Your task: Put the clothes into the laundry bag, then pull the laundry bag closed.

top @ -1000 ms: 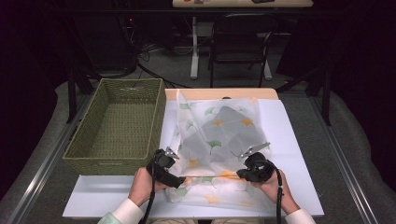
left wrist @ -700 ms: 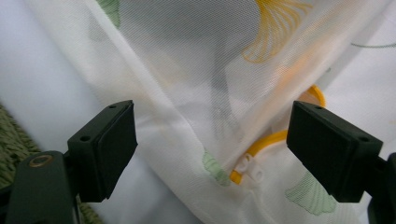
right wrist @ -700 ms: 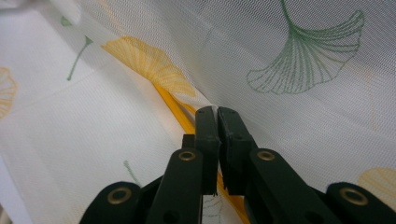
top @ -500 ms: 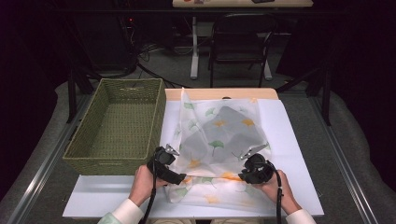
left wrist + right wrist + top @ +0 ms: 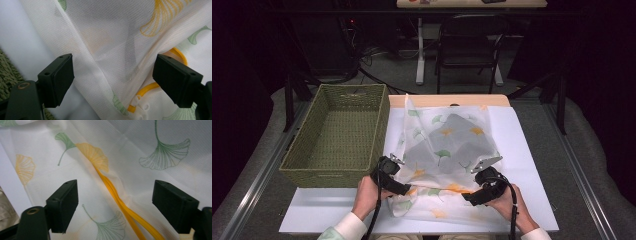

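bag (image 5: 447, 150): i see a thin white mesh bag with green and yellow leaf prints. it lies on the white mat (image 5: 522, 150), just right of the basket (image 5: 337, 140). something grey shows through it.
left gripper (image 5: 396, 172): my left hand holds it at the bag's near left edge, close to the basket's near right corner. its jaws are wide apart. a fold of the bag (image 5: 110, 50) lies between them, but the pads do not press it.
right gripper (image 5: 482, 175): it sits at the bag's near right edge, far from the basket. its jaws have just been opening and now stand wide. the bag's yellow cord (image 5: 117, 200) lies loose between them, not pinched.
basket: green, woven, left of the bag.
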`<act>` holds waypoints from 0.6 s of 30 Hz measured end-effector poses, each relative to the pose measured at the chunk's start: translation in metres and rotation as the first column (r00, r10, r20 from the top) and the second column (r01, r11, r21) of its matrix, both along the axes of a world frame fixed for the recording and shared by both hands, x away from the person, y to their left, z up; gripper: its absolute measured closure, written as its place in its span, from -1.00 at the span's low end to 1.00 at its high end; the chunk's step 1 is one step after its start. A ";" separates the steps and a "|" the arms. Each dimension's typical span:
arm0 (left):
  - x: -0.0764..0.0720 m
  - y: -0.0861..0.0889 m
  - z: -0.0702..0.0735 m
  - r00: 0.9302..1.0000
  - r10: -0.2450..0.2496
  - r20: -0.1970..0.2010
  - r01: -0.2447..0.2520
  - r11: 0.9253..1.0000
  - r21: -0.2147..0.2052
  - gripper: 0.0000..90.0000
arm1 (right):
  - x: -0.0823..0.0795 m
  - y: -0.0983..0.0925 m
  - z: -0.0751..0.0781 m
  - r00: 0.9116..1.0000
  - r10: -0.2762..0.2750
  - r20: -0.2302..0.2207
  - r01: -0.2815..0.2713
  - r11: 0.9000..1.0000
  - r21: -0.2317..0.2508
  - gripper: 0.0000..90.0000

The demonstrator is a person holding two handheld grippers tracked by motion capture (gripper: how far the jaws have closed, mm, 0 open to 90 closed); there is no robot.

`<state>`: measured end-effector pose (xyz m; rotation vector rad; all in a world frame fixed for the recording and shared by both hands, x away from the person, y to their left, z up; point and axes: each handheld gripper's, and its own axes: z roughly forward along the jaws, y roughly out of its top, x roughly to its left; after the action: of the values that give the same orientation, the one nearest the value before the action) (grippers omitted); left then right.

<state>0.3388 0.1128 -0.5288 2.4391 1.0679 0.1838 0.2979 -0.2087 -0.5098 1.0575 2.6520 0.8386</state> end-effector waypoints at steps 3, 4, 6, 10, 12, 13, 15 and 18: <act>0.000 -0.002 -0.001 1.000 0.027 0.007 -0.027 1.000 0.013 -0.57 | -0.002 0.004 0.002 1.000 0.013 0.001 -0.013 1.000 0.007 -0.66; 0.000 -0.002 -0.002 0.999 0.033 0.011 -0.034 0.999 0.015 -0.56 | -0.002 0.006 0.002 1.000 0.015 0.001 -0.015 1.000 0.012 -0.66; 0.000 -0.003 -0.003 0.999 0.049 0.020 -0.049 0.998 0.026 -0.51 | -0.003 0.008 0.003 1.000 0.027 0.006 -0.027 1.000 0.009 -0.65; 0.000 -0.003 -0.005 0.997 0.068 0.032 -0.070 0.996 0.048 -0.41 | -0.006 0.013 0.003 0.999 0.053 0.003 -0.053 0.998 0.018 -0.62; -0.001 -0.003 -0.008 0.997 0.072 0.022 -0.073 0.996 0.050 -0.34 | -0.007 0.016 0.003 0.998 0.067 -0.002 -0.067 0.998 0.020 -0.60; -0.002 -0.004 -0.009 0.997 0.072 0.021 -0.073 0.996 0.055 -0.32 | -0.007 0.017 0.003 0.998 0.070 -0.004 -0.070 0.997 0.023 -0.60; -0.004 -0.003 -0.011 0.997 0.081 0.016 -0.081 0.996 0.047 -0.21 | -0.008 0.019 0.002 0.996 0.084 -0.004 -0.083 0.996 0.025 -0.58; -0.007 0.000 -0.011 0.996 0.083 0.024 -0.084 0.996 0.035 -0.10 | -0.009 0.022 0.002 0.996 0.093 -0.010 -0.093 0.995 0.036 -0.55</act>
<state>0.3319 0.1127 -0.5396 2.4194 1.1676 0.2587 0.2889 -0.1870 -0.5075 0.9562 2.7242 0.9027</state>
